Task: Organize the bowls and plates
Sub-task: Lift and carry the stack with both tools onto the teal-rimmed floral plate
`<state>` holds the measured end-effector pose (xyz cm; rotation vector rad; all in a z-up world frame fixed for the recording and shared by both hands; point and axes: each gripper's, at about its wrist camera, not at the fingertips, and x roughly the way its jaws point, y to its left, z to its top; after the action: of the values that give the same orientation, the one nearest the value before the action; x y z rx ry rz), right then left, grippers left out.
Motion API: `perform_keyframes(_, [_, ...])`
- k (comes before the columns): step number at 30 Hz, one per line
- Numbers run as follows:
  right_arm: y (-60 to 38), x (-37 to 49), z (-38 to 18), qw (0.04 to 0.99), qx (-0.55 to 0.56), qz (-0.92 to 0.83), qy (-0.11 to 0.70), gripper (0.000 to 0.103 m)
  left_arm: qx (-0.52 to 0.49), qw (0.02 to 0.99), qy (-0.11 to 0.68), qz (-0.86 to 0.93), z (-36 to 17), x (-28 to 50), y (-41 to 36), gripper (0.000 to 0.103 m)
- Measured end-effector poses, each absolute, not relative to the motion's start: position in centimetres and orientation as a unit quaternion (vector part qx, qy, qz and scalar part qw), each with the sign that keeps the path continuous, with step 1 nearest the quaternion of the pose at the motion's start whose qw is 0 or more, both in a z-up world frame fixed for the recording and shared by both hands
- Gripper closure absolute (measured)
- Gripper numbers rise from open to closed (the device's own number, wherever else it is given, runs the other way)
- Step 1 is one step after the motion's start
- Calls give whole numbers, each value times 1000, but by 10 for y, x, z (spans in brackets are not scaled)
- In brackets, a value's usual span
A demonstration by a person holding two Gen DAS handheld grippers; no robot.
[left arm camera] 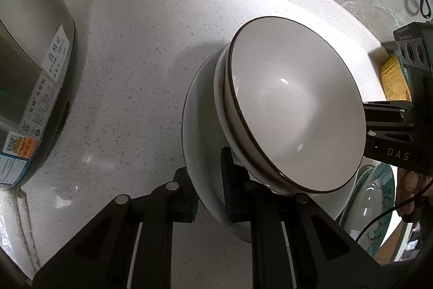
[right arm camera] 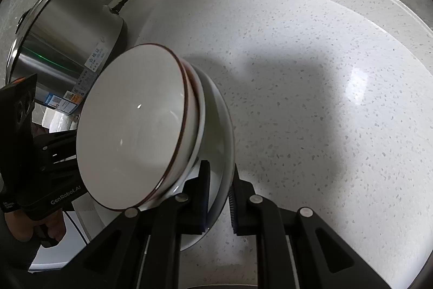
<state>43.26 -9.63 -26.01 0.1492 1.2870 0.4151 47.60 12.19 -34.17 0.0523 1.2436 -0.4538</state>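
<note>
Left wrist: both claws [left arm camera: 209,197] [right arm camera: 217,203] clamp plate [left arm camera: 205,153] rim; countertop [left arm camera: 130,72] beyond open.

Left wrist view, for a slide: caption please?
Both grippers clamp a white plate carrying stacked bowls.

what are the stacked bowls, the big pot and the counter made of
Stacked bowls: probably glazed ceramic; glossy white with sharp highlights and a dark brown rim line.
Pot: looks like brushed stainless steel; grey metallic sheen.
Counter: likely polished speckled stone or composite; I can't tell which.
</note>
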Motion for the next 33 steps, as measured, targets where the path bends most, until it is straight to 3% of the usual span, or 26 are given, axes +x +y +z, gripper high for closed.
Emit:
perform_keyframes(20, [-132, 372, -194, 815, 93, 127, 558, 89, 58, 791, 539, -283, -268, 443, 97, 91])
perform_keyframes(33, [-176, 284, -176, 825, 143, 48, 544, 89, 97, 764, 524, -365, -243, 364, 47, 91])
